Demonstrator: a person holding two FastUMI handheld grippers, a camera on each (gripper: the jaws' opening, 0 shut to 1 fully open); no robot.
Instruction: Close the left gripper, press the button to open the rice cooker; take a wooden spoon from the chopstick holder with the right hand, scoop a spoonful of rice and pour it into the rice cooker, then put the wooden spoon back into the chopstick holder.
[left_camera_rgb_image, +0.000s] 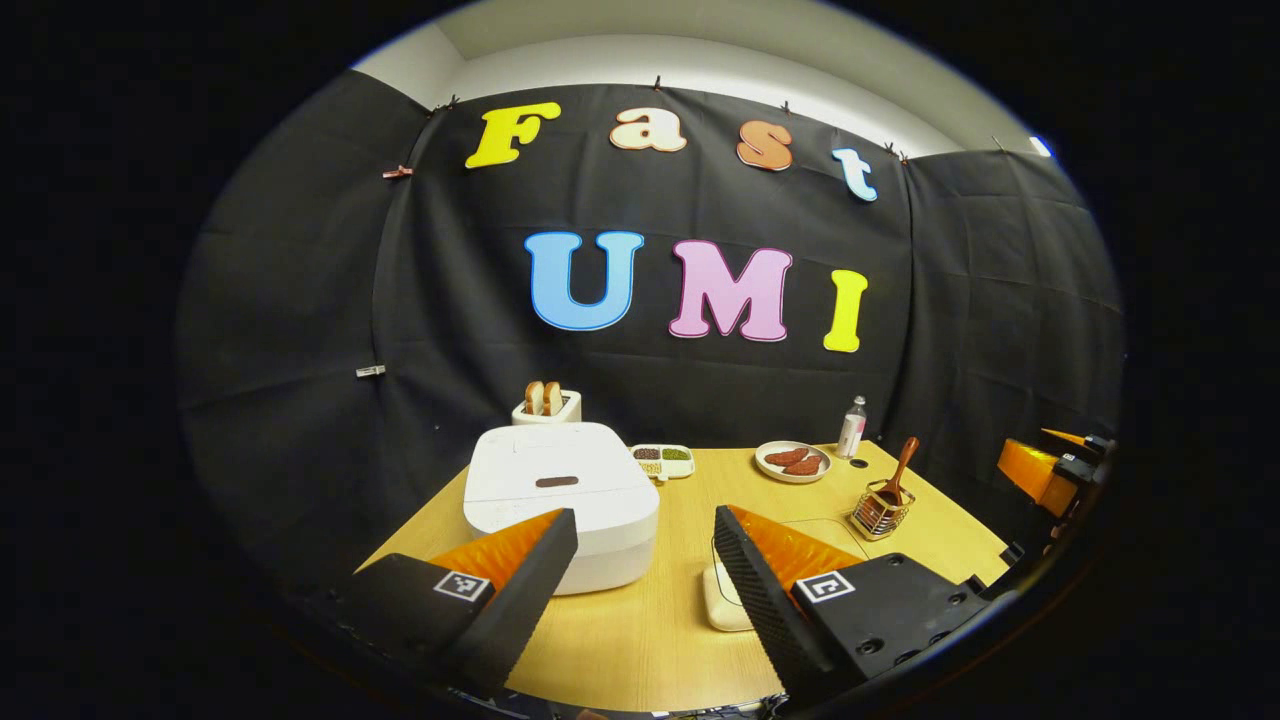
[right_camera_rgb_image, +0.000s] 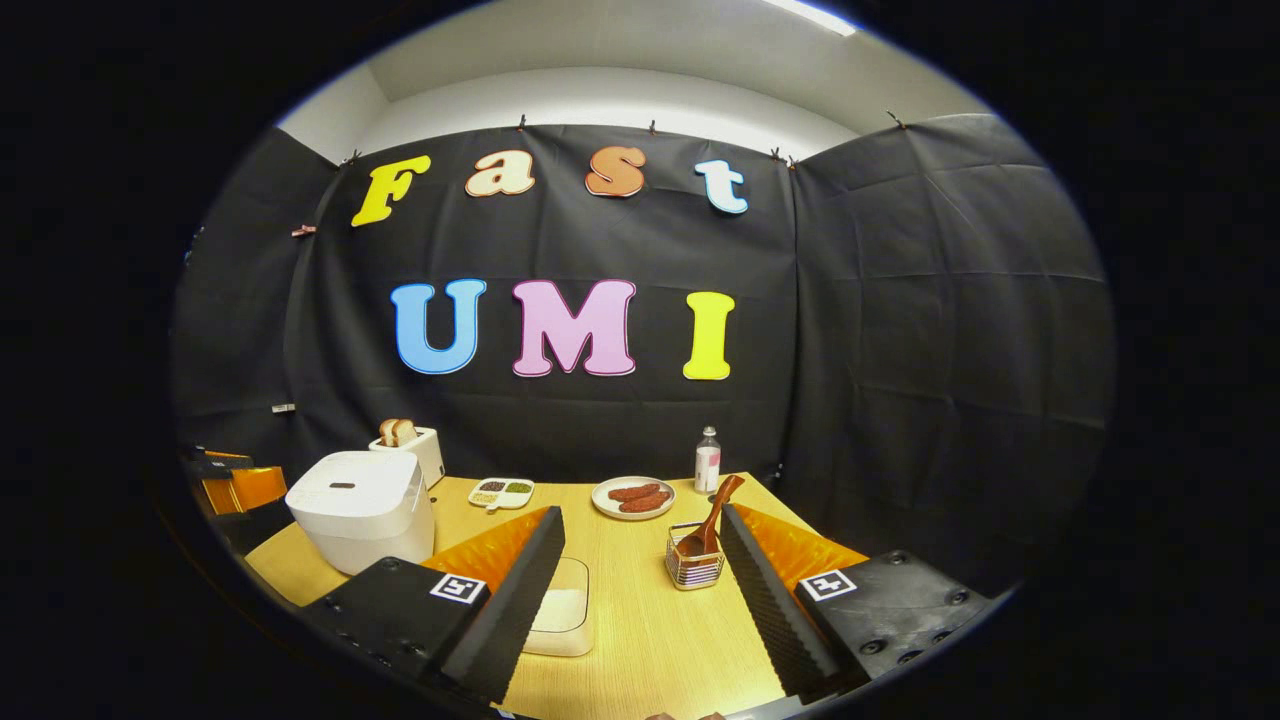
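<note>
Both grippers hovered above the near edge of the wooden surface (left_camera_rgb_image: 650, 640), each with its fingers spread wide and nothing between them. The left gripper (left_camera_rgb_image: 645, 575) faced the white rice cooker (left_camera_rgb_image: 560, 500), whose lid was down and whose dark button (left_camera_rgb_image: 557, 482) sat on top; judging by the task, the jaws would have to be clenched before pressing it, so that step looked not yet begun. The right gripper (right_camera_rgb_image: 640, 580) pointed roughly toward the wire chopstick holder (right_camera_rgb_image: 694, 568), where the wooden spoon (right_camera_rgb_image: 712, 520) stood leaning, bowl down and handle up, an easy stem to pinch. A shallow white dish (right_camera_rgb_image: 560, 615) lay just ahead of the grippers, likely the rice supply, though its contents were hard to make out. Farther back stood a toaster (left_camera_rgb_image: 546, 403), a divided tray (left_camera_rgb_image: 663, 460), a plate (left_camera_rgb_image: 792, 462) and a small bottle (left_camera_rgb_image: 852, 426), well clear of the work.
</note>
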